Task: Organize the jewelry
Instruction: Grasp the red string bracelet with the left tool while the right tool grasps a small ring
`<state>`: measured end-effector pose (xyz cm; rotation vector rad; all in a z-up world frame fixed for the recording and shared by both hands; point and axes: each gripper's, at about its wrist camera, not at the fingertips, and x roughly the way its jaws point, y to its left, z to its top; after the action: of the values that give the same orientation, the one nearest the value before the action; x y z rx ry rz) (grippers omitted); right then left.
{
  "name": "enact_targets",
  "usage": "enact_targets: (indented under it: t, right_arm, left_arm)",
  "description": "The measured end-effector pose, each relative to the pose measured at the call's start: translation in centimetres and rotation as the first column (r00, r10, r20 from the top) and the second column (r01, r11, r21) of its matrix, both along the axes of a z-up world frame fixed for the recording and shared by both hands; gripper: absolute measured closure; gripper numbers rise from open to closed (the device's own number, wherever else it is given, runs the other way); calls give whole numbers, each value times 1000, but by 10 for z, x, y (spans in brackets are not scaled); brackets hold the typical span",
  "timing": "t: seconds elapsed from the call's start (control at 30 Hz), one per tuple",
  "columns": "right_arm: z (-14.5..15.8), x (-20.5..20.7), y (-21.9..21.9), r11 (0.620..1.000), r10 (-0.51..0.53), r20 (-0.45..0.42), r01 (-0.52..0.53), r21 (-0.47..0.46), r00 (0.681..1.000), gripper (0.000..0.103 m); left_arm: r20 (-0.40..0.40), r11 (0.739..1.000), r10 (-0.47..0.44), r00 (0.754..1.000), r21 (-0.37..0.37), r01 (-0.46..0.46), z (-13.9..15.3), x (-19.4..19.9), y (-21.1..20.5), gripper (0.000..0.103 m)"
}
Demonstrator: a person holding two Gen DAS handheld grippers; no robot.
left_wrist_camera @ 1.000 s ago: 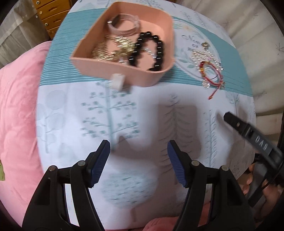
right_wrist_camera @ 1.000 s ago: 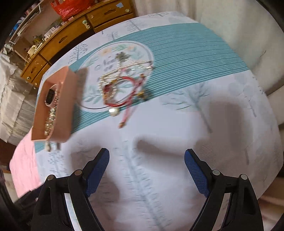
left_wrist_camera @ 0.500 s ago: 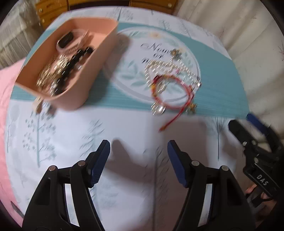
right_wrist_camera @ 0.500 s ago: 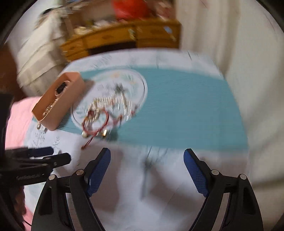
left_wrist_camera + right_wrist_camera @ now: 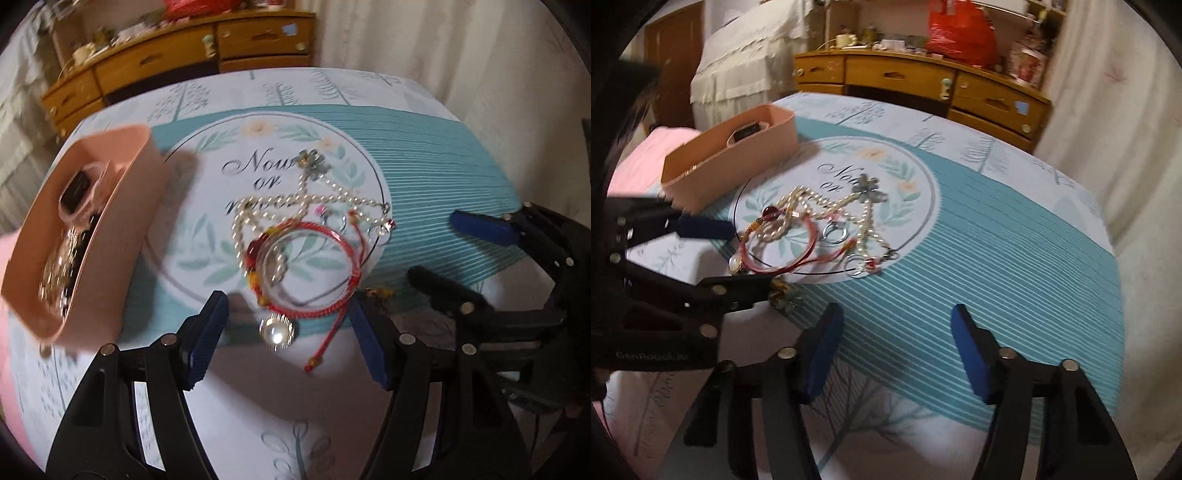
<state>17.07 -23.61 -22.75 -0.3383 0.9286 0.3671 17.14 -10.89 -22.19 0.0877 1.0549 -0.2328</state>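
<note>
Now both grippers close in on the jewelry pile (image 5: 306, 240), which lies loose on the printed cloth (image 5: 424, 155) just beside the pink tray (image 5: 122, 229); that tray already holds a dark bracelet and gold chains. The left gripper (image 5: 288, 336) hangs over the near edge of the pile with its jaws apart and empty, a pearl brooch (image 5: 277, 330) and the red cord bracelet (image 5: 314, 266) lying between them. The right gripper (image 5: 895, 350) is also apart and empty over bare teal stripes, its jaws having just been narrowing.

To do this well, I would pick a single piece, probably the brooch, since it sits clear of the tangle. The red cord and the pearl strand (image 5: 295, 199) overlap, so a pinch there may drag both. Lower the pads fully to the cloth before squeezing.

Compared with a second ago, the pile sits much closer to the left jaws, the tray has slid to the left edge of that view, and the right gripper stands nearer the pile.
</note>
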Motion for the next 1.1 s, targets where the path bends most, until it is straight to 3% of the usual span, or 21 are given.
enact_targets:
  t: [0.13, 0.37, 0.53, 0.8, 1.03, 1.1]
  right_arm:
    - [-5, 2, 13, 998, 60, 26, -60, -24, 998, 50]
    - [-4, 9, 19, 988, 156, 16, -156, 13, 988, 50]
    - [-5, 8, 29, 979, 204, 16, -204, 12, 979, 63]
    - [-6, 9, 38, 981, 190, 20, -191, 25, 982, 71]
    - [-7, 17, 39, 986, 161, 23, -162, 48, 987, 71]
    - [-8, 20, 38, 985, 156, 17, -157, 74, 988, 81]
  left_arm:
    - [9, 1000, 11, 1000, -2, -11, -3, 10, 2, 38]
    - [31, 999, 19, 999, -27, -18, -3, 25, 6, 37]
    - [54, 1000, 17, 998, 8, -18, -4, 29, 6, 37]
    - [68, 996, 82, 994, -31, -80, 0, 33, 17, 41]
    - [88, 994, 100, 991, -58, -95, 13, 25, 26, 41]
    - [90, 993, 104, 990, -61, -99, 16, 23, 27, 41]
